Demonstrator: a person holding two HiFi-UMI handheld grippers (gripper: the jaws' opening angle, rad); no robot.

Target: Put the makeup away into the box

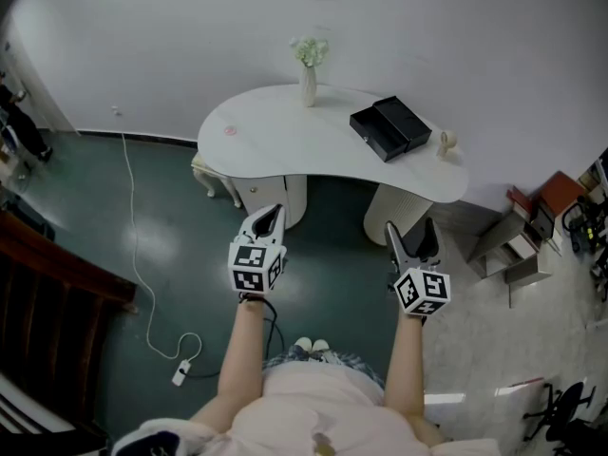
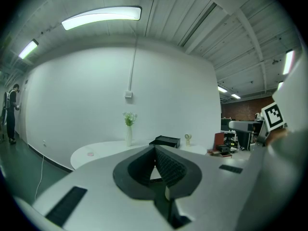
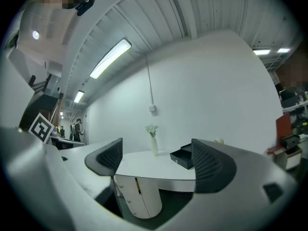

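Approach stage, nothing picked up yet. Left gripper: jaws pressed together, empty. Right gripper: jaws spread, empty. Both are held well short of the white table. The black box sits on the table's right part with its drawer pulled open; contents too dark to tell. A small pink item, probably makeup, lies well to its left. Next move likely calls for stepping closer and reaching for it.

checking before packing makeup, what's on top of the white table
A vase of flowers, a black box, a small pink item, a cream object. The box's inside isn't visible.
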